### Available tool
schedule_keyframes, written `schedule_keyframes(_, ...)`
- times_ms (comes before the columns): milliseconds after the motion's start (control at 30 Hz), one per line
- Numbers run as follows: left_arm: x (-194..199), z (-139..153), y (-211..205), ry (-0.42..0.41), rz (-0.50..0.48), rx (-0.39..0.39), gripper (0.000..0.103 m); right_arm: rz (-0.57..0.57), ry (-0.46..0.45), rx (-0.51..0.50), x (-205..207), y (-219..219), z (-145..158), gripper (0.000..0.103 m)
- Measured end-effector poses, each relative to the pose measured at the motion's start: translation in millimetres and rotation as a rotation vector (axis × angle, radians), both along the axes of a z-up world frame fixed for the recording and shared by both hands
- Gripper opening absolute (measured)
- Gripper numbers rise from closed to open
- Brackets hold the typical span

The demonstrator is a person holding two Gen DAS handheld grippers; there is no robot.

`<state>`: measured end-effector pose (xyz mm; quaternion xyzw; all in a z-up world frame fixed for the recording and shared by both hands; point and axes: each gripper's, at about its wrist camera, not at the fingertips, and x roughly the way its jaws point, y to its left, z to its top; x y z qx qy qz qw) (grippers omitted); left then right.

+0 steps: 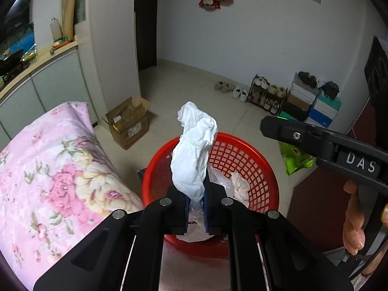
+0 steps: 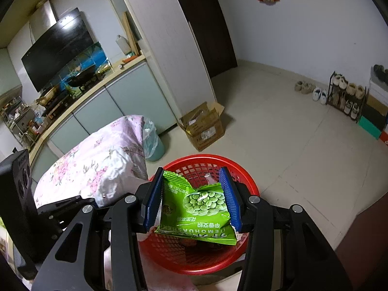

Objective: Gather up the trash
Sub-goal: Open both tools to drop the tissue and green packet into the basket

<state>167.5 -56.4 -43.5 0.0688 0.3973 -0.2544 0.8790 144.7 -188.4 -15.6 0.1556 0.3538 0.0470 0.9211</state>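
Observation:
My left gripper (image 1: 196,191) is shut on a crumpled white tissue (image 1: 194,150) and holds it above a red plastic basket (image 1: 242,160). The basket holds clear plastic and a wad of paper (image 1: 240,184). My right gripper (image 2: 194,196) holds a green pea snack packet (image 2: 198,208) between its blue pads, over the same red basket (image 2: 208,264). The right gripper shows from the side in the left wrist view (image 1: 322,143), with the green packet (image 1: 295,157) below it.
A pink floral quilt (image 1: 48,174) lies left of the basket. An open cardboard box (image 1: 128,123) stands on the tiled floor. A blue bin with a liner (image 2: 152,140) stands by the cabinets. A shoe rack (image 1: 266,94) and shoe boxes line the far wall.

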Motion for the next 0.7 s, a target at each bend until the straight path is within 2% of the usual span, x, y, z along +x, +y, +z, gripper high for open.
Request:
schedule_keyframes(100, 5, -12, -8, 0.023, -0.008, 0.021, 0.009, 0.007, 0.036, 0.020, 11, 0, -10, 0.045)
schedule_keyframes(167, 8, -19, -11, 0.038, -0.007, 0.032, 0.013, 0.013, 0.056, 0.032, 17, 0, -16, 0.045)
schedule_keyframes(233, 9, -25, -11, 0.045, 0.002, 0.041, 0.029, 0.018, 0.076, 0.039, 23, 0, -21, 0.047)
schedule_keyframes(367, 10, -32, -8, 0.046, 0.022, 0.052, 0.044, 0.019, 0.093, 0.068, 30, -2, -25, 0.059)
schedule_keyframes(433, 12, -33, -6, 0.051, 0.031, 0.052, 0.056, 0.015, 0.093, 0.092, 31, -4, -25, 0.066)
schedule_keyframes(533, 13, -32, 0, 0.055, 0.056, 0.034, 0.066, 0.012, 0.089, 0.111, 31, -6, -23, 0.069)
schedule_keyframes(700, 10, -25, 12, 0.042, 0.087, 0.011, 0.076, 0.020, 0.081, 0.104, 30, -6, -20, 0.070)
